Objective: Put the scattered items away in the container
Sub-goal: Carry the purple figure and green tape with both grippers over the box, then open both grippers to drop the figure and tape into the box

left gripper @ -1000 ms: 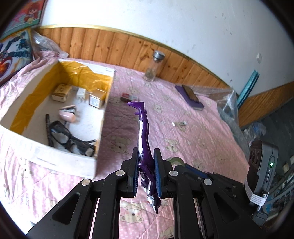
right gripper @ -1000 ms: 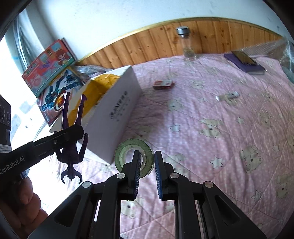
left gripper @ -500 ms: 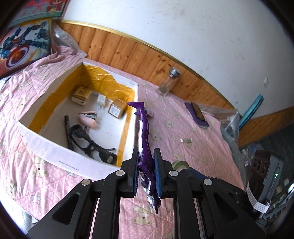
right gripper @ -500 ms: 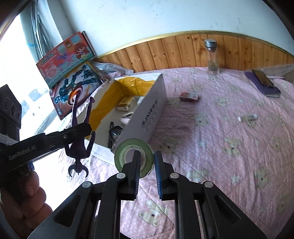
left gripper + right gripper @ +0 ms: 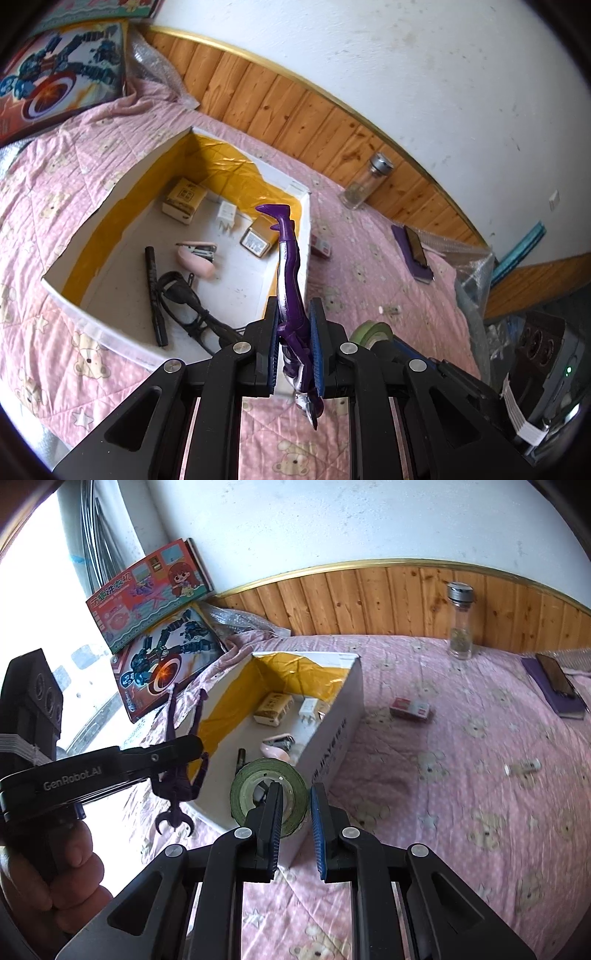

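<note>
My left gripper [image 5: 293, 314] is shut on a purple toy figure [image 5: 290, 266], whose legs point up over the near right corner of the white cardboard box [image 5: 99, 332]. In the right wrist view the figure [image 5: 181, 786] hangs head down from the left gripper [image 5: 184, 744] by the box's near left corner. My right gripper [image 5: 295, 794] is shut on the rim of a green tape roll [image 5: 247, 794], held above the box's near corner. The box [image 5: 332, 738] holds small cartons, a white plug, a pink stapler [image 5: 195, 256], a black pen and dark glasses.
On the pink bear-print bedcover lie a small red box [image 5: 410, 707], a small white tube [image 5: 522, 767], a glass bottle [image 5: 460, 627] by the wooden panelling and a purple notebook with a phone [image 5: 554, 686]. Toy cartons [image 5: 166, 664] lean behind the box. A person's hand [image 5: 55, 878] holds the left gripper.
Both grippers have carried their loads closer to and higher over the box, and both have rolled a little. The inside of the box shows more fully now. Both grips are unchanged.
</note>
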Demonstrator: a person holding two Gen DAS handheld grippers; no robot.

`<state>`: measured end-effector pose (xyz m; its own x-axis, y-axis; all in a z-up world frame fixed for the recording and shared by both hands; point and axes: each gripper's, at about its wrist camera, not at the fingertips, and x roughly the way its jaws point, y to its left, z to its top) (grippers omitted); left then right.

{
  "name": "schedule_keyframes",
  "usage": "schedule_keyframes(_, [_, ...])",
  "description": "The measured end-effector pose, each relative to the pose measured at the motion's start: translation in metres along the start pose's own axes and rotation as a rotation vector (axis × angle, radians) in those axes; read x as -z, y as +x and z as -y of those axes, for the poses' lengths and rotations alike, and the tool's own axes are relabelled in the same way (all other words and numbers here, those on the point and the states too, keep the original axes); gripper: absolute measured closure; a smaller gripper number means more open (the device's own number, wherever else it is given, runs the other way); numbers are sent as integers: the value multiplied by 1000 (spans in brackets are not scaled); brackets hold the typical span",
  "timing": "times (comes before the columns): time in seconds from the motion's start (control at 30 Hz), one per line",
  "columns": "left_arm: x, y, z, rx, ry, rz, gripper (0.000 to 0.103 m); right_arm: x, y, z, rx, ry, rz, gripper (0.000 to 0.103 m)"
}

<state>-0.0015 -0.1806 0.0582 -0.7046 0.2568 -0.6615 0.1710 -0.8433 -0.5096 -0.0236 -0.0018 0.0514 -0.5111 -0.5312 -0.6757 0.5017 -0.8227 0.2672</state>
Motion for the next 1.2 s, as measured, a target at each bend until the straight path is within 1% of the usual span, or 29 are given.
schedule_keyframes(0.13, [-9, 13, -3, -4, -37, -29, 88, -11, 11, -1, -11, -15, -6, 86])
schedule_keyframes(0.3, [-18, 30, -5, -33, -61, -54, 88, -25, 24, 3, -17, -30, -13, 86])
schedule_keyframes(0.53, [-28, 61, -12, -62, -140, -126, 88, -46, 45, 8, -18, -52, -26, 86])
schedule_keyframes(0.73, [-29, 87, -18, -90, -208, -195, 88, -64, 64, 8, -12, -87, -38, 86])
schedule_keyframes(0.8, [-29, 93, -21, -108, -223, -206, 87, -71, 71, 8, -11, -105, -45, 86])
schedule_keyframes(1.0, [-31, 112, -31, -129, -283, -253, 87, -87, 92, 3, -3, -167, -70, 86])
schedule_keyframes(1.2, [-32, 126, -42, -149, -319, -281, 87, -94, 116, -3, 14, -222, -115, 86])
